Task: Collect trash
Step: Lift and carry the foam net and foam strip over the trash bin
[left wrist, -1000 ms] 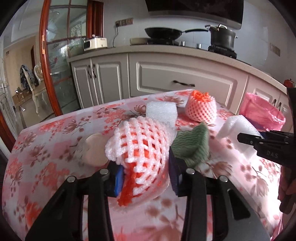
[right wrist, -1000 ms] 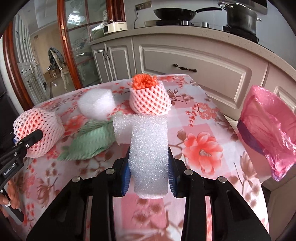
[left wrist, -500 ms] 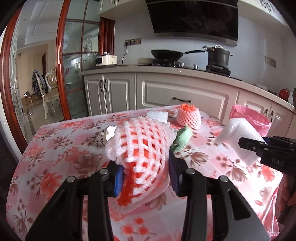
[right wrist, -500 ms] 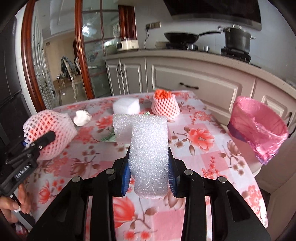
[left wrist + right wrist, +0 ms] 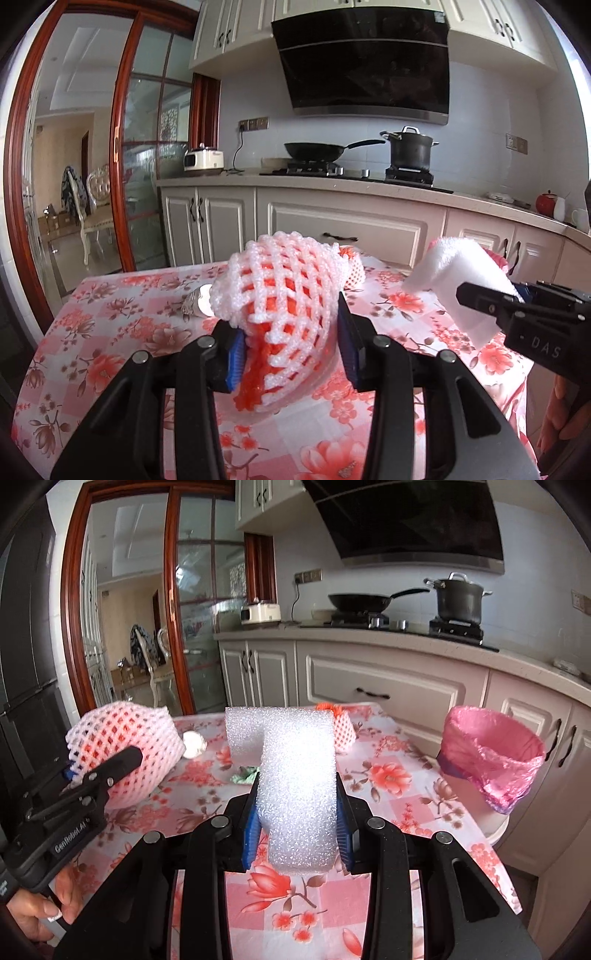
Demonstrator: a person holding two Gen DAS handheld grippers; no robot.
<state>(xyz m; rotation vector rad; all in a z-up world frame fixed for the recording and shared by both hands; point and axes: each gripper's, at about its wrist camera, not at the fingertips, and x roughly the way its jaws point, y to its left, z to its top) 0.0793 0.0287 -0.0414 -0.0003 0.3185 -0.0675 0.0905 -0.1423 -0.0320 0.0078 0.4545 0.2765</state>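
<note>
My left gripper (image 5: 290,347) is shut on a white foam fruit net with an orange lining (image 5: 284,295), held above the floral table (image 5: 110,332). It also shows in the right wrist view (image 5: 122,749). My right gripper (image 5: 295,827) is shut on a white foam sheet (image 5: 299,786), also held up; it shows in the left wrist view (image 5: 461,277). A bin with a pink bag (image 5: 491,757) stands off the table's right side. On the table lie another foam net (image 5: 343,727), a green cloth (image 5: 245,773), a foam block (image 5: 243,731) and a crumpled white wad (image 5: 194,744).
A kitchen counter (image 5: 406,642) with cabinets runs behind the table, holding a wok (image 5: 362,600) and a pot (image 5: 460,596). A glass sliding door (image 5: 184,627) with a red wood frame is at the back left.
Both grippers have risen and drawn back from the table, each still holding its piece. The table's items now look smaller and lower in both views.
</note>
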